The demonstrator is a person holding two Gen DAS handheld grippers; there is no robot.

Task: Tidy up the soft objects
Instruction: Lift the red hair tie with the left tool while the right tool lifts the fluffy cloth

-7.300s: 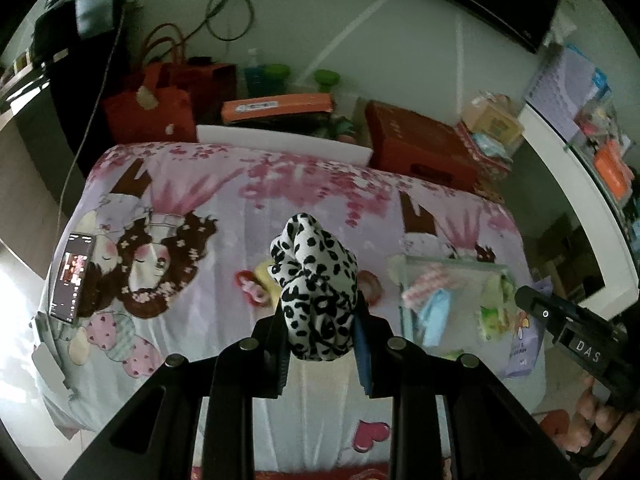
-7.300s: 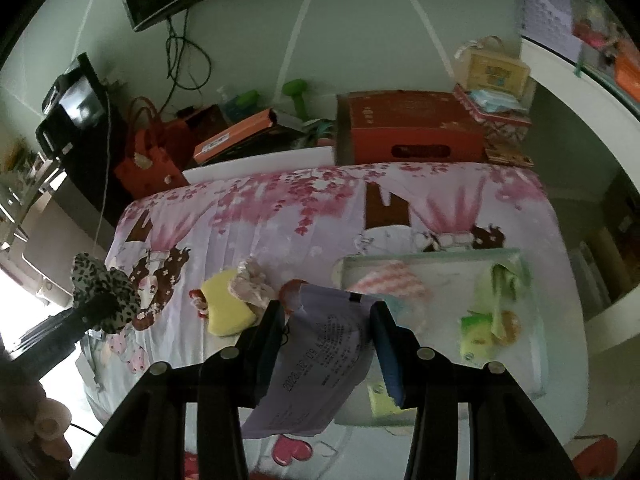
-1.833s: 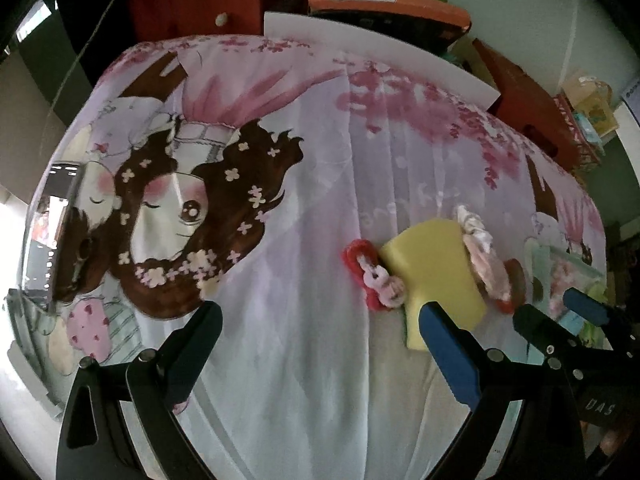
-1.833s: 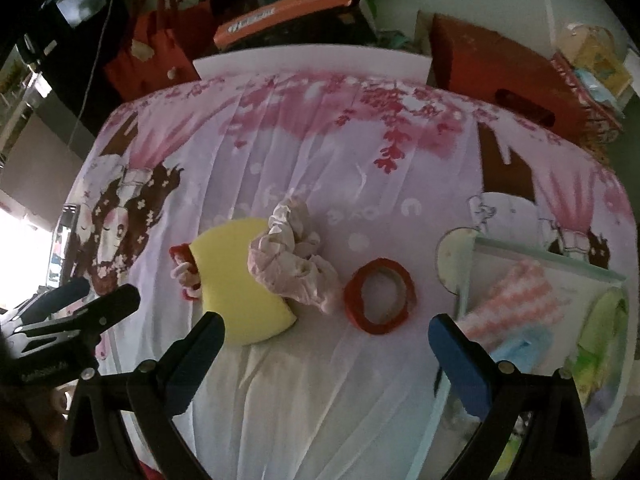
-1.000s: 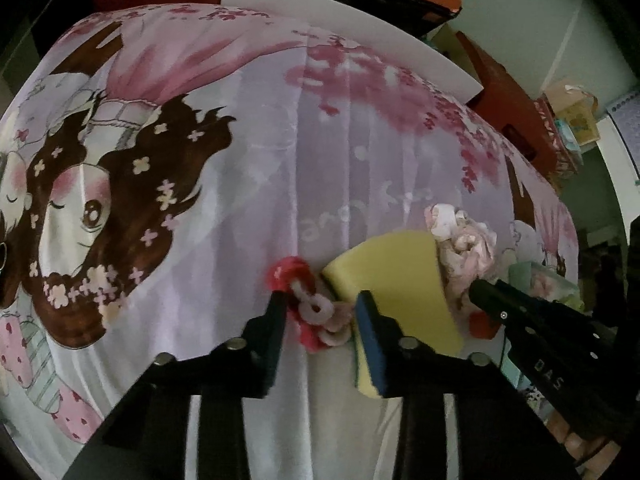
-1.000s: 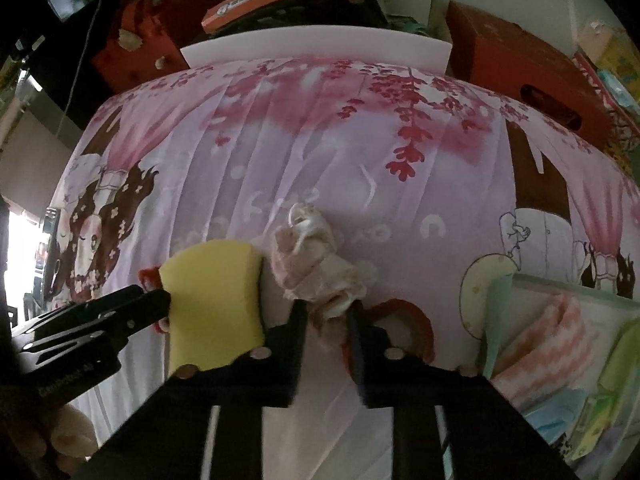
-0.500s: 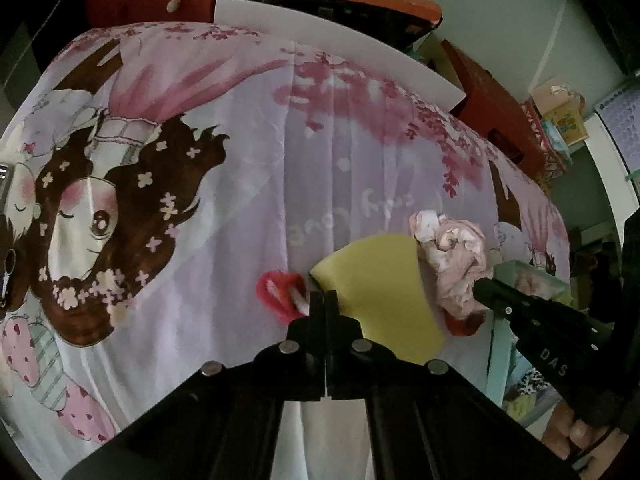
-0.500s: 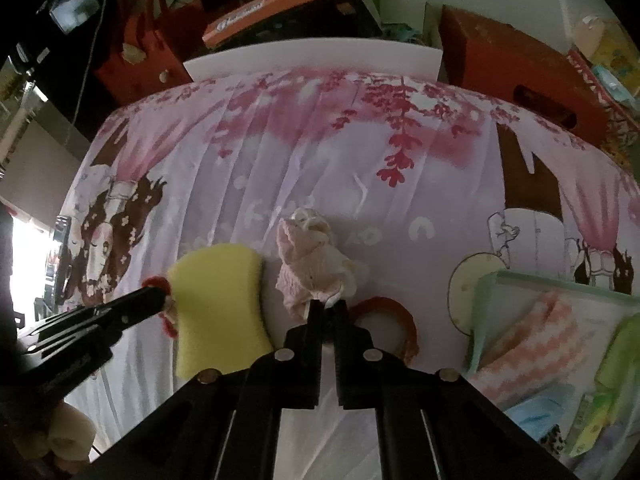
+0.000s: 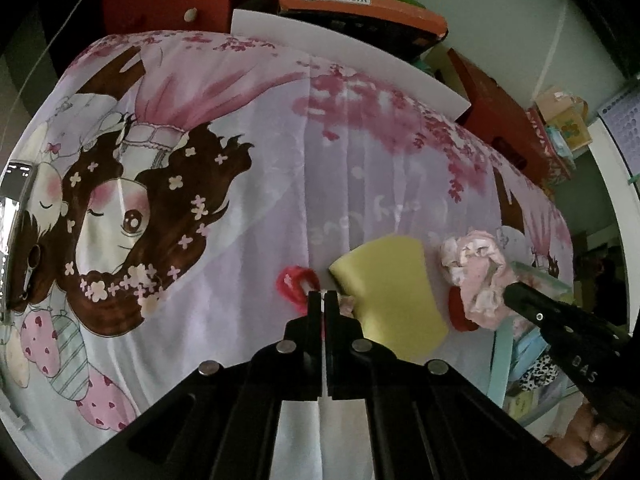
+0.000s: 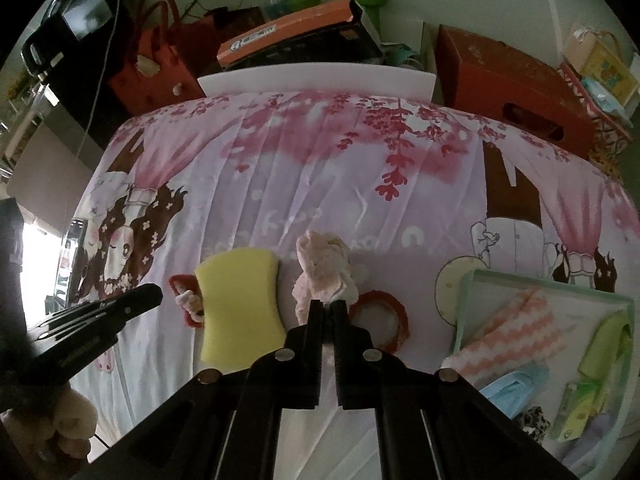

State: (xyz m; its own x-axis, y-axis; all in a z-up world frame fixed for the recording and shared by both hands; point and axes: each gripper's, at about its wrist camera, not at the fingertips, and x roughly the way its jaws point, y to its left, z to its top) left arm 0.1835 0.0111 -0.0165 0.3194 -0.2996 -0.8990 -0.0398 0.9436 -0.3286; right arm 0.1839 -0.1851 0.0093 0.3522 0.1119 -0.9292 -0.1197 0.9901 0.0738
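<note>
On the bedspread [image 10: 320, 184]: left gripper [image 9: 323, 300] pinches red scrunchie [image 9: 294, 280]; right gripper [image 10: 327, 308] pinches pink scrunchie [image 10: 324, 272]. Next, judged: carry both to tray [image 10: 466, 304] at 3 o'clock.

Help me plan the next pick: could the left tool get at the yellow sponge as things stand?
Probably not yet: the left tool is shut on the red hair tie. The yellow sponge lies bare right beside it, nothing on top.
</note>
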